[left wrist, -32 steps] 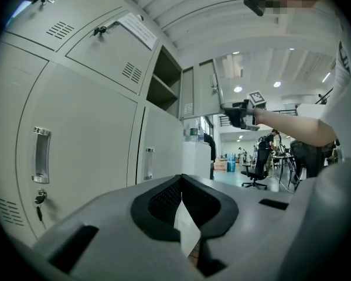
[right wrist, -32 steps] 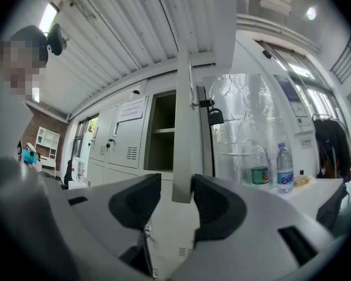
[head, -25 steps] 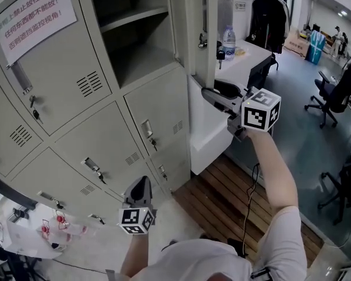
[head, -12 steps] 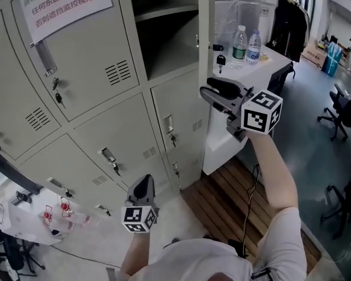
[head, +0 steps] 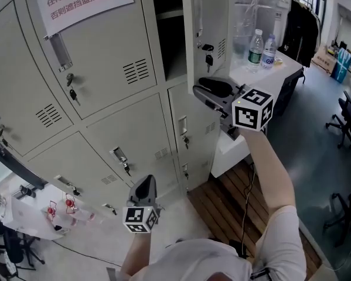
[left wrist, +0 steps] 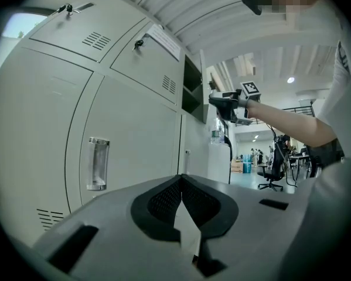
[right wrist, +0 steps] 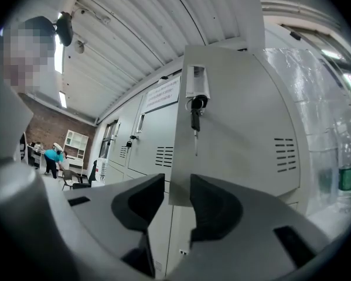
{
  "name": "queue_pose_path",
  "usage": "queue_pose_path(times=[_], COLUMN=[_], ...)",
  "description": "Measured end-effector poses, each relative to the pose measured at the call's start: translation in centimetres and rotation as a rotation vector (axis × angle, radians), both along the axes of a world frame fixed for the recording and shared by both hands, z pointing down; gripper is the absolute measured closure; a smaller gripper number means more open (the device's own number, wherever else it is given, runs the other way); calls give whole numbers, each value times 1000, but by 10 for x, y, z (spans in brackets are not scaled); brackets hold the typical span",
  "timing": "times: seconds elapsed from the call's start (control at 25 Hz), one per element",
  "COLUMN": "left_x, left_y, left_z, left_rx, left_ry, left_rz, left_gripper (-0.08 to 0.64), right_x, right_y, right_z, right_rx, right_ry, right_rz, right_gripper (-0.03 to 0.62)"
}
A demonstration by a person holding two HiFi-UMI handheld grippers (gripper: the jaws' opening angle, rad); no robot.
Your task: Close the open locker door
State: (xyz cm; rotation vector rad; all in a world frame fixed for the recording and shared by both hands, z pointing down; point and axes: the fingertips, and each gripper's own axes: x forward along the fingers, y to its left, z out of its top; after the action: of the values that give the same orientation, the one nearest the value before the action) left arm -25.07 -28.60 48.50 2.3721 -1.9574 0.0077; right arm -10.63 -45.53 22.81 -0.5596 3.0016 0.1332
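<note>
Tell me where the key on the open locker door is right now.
In the head view the key hangs from the lock on the open door, upper centre, left of the water bottles.

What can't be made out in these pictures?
- The inside of the open locker: head view, dark and mostly hidden behind the locker door.
- The paper notice: head view, its top lines are cut off by the upper edge.
- The water bottles: head view, labels too small to read.
- The distant people: left gripper view, too small to tell apart.
</note>
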Motion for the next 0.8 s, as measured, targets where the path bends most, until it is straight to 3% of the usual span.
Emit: queue_pose_path(times=[0.32, 0.8], left_x=[-32, -65], left_y=[1, 3], left_z=[-2, -3], left_rx=[7, 9], left_ry=[3, 4], left_rz=[-49, -103], left_gripper=[552, 552], right_x=[-34, -67], right_y=[-23, -55], right_z=[2, 6], right_rx=[-15, 29], right_ry=[-2, 56], right_rz=[5, 90], right_gripper=[469, 508])
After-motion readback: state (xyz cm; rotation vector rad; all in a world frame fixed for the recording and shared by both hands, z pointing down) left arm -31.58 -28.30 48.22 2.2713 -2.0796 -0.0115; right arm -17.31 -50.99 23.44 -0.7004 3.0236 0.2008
